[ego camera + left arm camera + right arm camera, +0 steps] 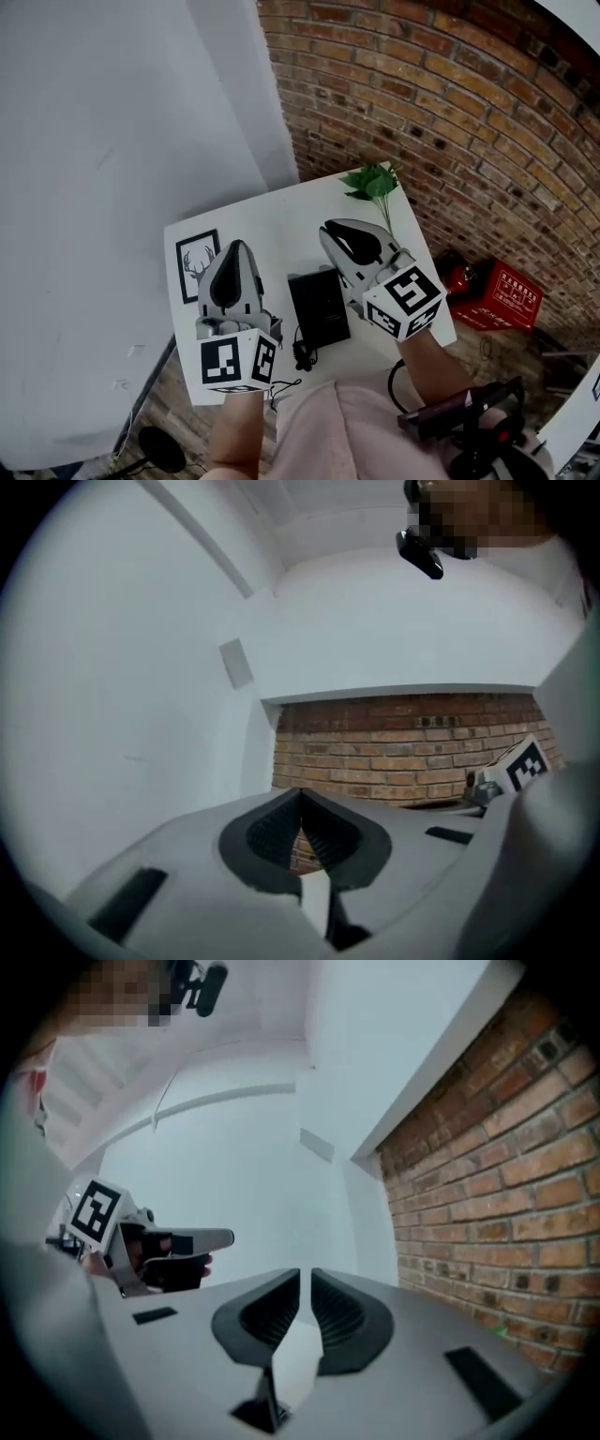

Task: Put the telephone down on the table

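The black telephone [319,305] lies flat on the white table [281,220], its dark cord [302,354] trailing off the near edge. Neither gripper touches it. My left gripper [236,247] is held up to the left of the telephone, and its pads meet at the tips [300,795] with nothing between them. My right gripper [337,229] is up on the telephone's right. Its jaws stand almost together, only a thin slit at the tips [306,1275], and they hold nothing. Both gripper views look at the walls, and the telephone is out of their sight.
A framed deer picture [197,264] lies at the table's left. A green leafy sprig [373,181] sits at the far right corner. A brick wall [450,103] runs behind and to the right, and a white wall [112,187] is on the left. A red crate [495,295] stands on the floor.
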`<state>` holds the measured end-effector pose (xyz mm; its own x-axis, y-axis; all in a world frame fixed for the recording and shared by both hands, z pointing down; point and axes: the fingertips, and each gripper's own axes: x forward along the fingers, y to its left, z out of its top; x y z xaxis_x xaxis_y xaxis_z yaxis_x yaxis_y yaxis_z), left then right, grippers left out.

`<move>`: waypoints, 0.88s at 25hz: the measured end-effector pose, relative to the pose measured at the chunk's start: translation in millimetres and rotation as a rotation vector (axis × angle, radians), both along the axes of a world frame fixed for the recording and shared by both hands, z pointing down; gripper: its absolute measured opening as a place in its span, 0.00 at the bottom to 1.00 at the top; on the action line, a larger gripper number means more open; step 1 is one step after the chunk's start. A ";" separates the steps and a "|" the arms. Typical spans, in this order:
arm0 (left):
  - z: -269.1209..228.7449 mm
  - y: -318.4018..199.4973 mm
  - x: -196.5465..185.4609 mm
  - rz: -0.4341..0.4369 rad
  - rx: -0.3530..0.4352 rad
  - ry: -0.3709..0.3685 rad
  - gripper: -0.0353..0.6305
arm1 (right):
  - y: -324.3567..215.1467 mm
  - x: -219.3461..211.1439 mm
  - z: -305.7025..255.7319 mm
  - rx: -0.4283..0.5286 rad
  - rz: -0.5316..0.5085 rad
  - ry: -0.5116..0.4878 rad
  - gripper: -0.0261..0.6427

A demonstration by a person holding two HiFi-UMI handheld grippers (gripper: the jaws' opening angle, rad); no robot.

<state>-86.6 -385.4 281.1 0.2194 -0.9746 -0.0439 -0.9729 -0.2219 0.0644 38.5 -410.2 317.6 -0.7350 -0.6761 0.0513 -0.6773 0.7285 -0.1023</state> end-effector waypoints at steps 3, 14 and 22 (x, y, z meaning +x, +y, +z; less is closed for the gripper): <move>-17.9 2.1 3.0 -0.032 0.053 -0.036 0.05 | 6.6 -0.4 -15.8 0.093 0.044 0.039 0.08; -20.0 15.6 15.9 0.021 0.067 -0.063 0.05 | 25.3 7.6 -32.8 0.190 0.090 0.047 0.04; -15.8 21.1 25.4 0.048 0.064 -0.081 0.05 | 28.1 9.2 -34.7 0.192 0.108 0.049 0.04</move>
